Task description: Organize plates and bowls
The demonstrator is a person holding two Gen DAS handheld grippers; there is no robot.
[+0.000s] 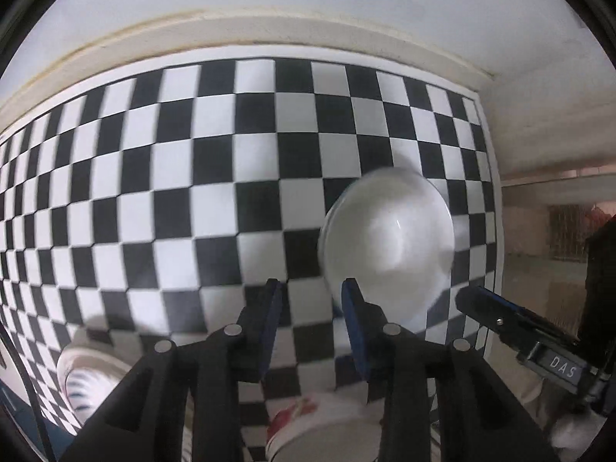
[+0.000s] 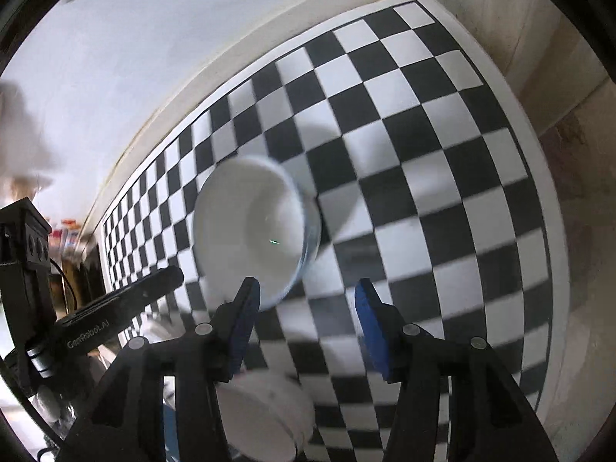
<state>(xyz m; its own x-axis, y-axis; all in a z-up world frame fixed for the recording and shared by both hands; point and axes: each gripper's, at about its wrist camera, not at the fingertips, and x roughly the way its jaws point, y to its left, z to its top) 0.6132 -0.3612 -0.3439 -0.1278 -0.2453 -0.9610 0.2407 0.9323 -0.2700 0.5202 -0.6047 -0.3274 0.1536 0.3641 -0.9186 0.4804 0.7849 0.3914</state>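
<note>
Item: white bowl (image 1: 387, 246), plain and glossy, motion-blurred, lying on the checkered mat (image 1: 154, 192) toward its right edge, well short of the far edge; the same bowl shows in the right wrist view just beyond the gripper's left blue pad. Item: left gripper (image 1: 312, 300), fingers parted with nothing between them, its right pad close beside the bowl's near rim; contact cannot be told through the blur. Item: right gripper (image 2: 308, 300), fingers spread wide and holding nothing, the bowl ahead and to its left. Item: patterned bowl (image 1: 312, 423) with red markings, near edge of the mat, below the left gripper. Item: second white bowl (image 2: 265, 415), near edge, under the right gripper. Item: striped dish (image 1: 77, 377), near left corner. Handling note: the step appears to be taking up the white bowl; best done by straddling the rim with one pad inside and one outside, closing squarely, and lifting level. Legible writing: "DAS" on the right gripper's body as seen from the left; "GenRobot.AI" on the left gripper's finger as seen from the right.
</note>
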